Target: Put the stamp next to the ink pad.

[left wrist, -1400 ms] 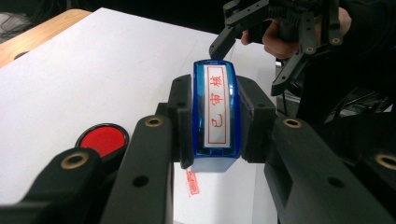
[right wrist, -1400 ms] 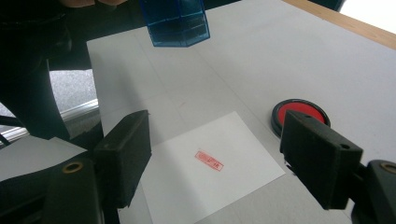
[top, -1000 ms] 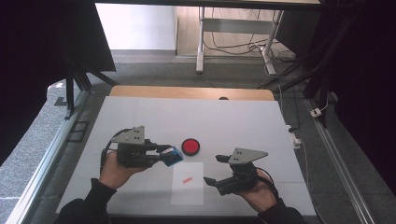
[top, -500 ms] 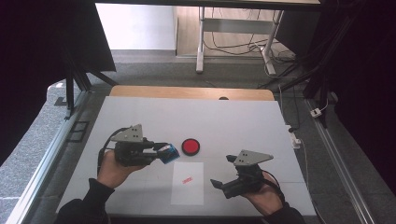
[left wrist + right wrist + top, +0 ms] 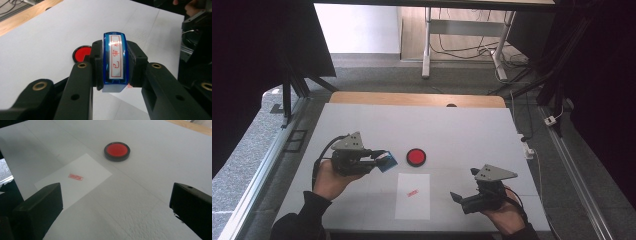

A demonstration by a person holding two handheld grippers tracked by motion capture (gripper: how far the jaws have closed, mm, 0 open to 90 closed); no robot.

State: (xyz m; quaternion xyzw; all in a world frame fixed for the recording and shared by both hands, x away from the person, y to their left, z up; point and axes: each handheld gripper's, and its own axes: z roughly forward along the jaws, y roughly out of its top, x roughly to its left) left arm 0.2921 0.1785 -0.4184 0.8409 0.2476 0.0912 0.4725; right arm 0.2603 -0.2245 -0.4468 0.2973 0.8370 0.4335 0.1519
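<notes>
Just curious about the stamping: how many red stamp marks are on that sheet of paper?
1. A single small red stamp mark sits near the middle of the white paper sheet, between the two hands. The sheet's underside is hidden.

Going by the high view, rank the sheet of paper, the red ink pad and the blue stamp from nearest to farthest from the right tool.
1. Sheet of paper: just left of the right tool, bearing a red stamp mark.
2. Red ink pad: farther up the table, beyond the sheet.
3. Blue stamp: farthest left, clamped in the left tool.
</notes>
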